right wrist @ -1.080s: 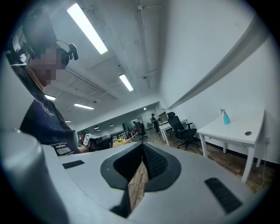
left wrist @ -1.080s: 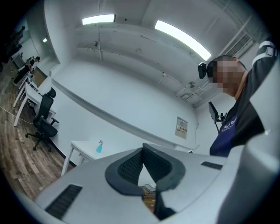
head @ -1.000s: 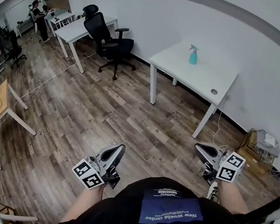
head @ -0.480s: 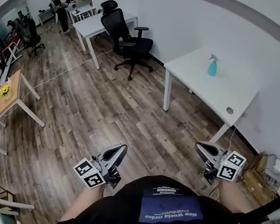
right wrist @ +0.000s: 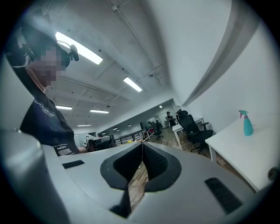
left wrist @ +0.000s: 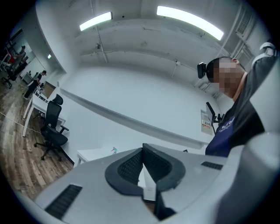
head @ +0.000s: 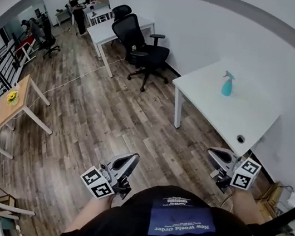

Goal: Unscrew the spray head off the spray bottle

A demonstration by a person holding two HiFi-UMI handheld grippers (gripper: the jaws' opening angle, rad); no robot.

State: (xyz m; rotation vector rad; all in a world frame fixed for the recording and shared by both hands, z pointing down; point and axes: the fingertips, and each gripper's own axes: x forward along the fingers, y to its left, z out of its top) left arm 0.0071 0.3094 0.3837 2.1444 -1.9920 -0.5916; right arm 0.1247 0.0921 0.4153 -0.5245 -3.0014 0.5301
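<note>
Fingers [left wrist: 129, 167] on left gripper [head: 133, 157] and right gripper [head: 213, 153] meet, empty, well apart from the spray bottle [head: 228, 85].

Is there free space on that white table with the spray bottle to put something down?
Plenty: the white table is bare from the spray bottle near the wall to its front edge and to the cable hole. Tighter by the black chair.
</note>
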